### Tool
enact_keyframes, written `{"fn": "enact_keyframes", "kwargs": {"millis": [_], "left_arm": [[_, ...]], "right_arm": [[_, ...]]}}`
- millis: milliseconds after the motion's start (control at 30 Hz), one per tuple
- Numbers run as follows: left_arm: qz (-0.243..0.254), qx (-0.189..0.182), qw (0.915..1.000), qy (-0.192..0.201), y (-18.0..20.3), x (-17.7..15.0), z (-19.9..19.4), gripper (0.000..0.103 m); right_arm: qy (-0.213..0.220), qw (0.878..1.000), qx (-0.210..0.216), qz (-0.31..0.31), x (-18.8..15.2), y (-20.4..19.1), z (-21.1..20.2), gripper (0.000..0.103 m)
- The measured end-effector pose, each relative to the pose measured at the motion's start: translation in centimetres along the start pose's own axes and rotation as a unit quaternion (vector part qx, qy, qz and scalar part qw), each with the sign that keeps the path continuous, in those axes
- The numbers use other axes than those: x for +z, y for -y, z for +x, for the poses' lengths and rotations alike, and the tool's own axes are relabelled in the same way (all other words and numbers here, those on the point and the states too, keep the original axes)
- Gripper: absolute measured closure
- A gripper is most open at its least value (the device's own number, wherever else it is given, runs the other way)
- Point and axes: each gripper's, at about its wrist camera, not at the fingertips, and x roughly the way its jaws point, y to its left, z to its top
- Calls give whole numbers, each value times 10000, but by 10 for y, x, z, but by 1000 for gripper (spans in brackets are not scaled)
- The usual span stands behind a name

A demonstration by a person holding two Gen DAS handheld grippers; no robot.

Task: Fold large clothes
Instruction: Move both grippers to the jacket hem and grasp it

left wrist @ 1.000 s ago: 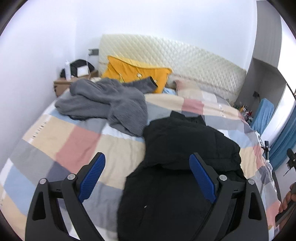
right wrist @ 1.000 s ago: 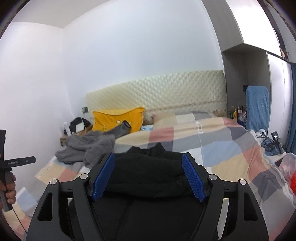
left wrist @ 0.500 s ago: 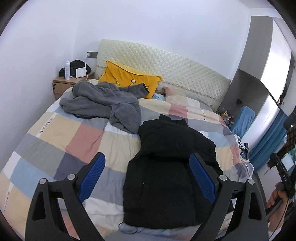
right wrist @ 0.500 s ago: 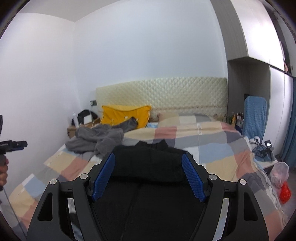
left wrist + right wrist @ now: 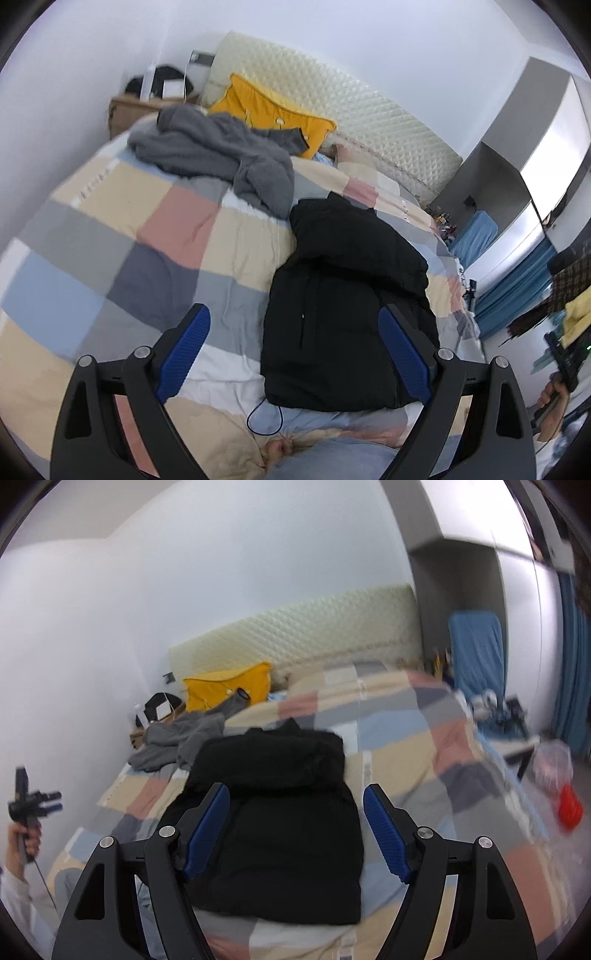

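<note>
A black puffy jacket lies folded on the checked bedspread; it also shows in the right wrist view. A crumpled grey fleece garment lies further up the bed near the yellow pillow, and shows in the right wrist view. My left gripper is open and empty, held above the foot of the bed. My right gripper is open and empty, held above the jacket's near end. The left gripper also shows at the far left of the right wrist view.
A padded cream headboard stands at the back. A wooden nightstand with dark items is at the back left. A blue-covered chair and a red bag stand right of the bed. A thin blue cord lies near the jacket's hem.
Both grippers have pulled back and up from the jacket, still open. The left view has tilted and moved toward the foot of the bed. The jacket has not moved.
</note>
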Motion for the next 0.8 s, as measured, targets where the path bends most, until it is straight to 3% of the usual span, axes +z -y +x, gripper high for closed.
{"fn": "enact_keyframes", "kwargs": {"millis": [200, 333, 467, 800], "left_arm": [[-176, -148, 9984, -510, -14, -28, 60, 10], [-319, -578, 9934, -943, -14, -53, 111, 10], [-577, -876, 9868, -1232, -19, -76, 155, 11], [-772, -808, 9754, -1898, -32, -123, 240, 9]], "right_arm": [[-968, 9935, 169, 570, -62, 49, 68, 27], [-1415, 9820, 495, 1153, -113, 79, 113, 27], [-1854, 9691, 514, 1543, -155, 104, 153, 24], [-2312, 9513, 575, 1956, -206, 131, 218, 9]]}}
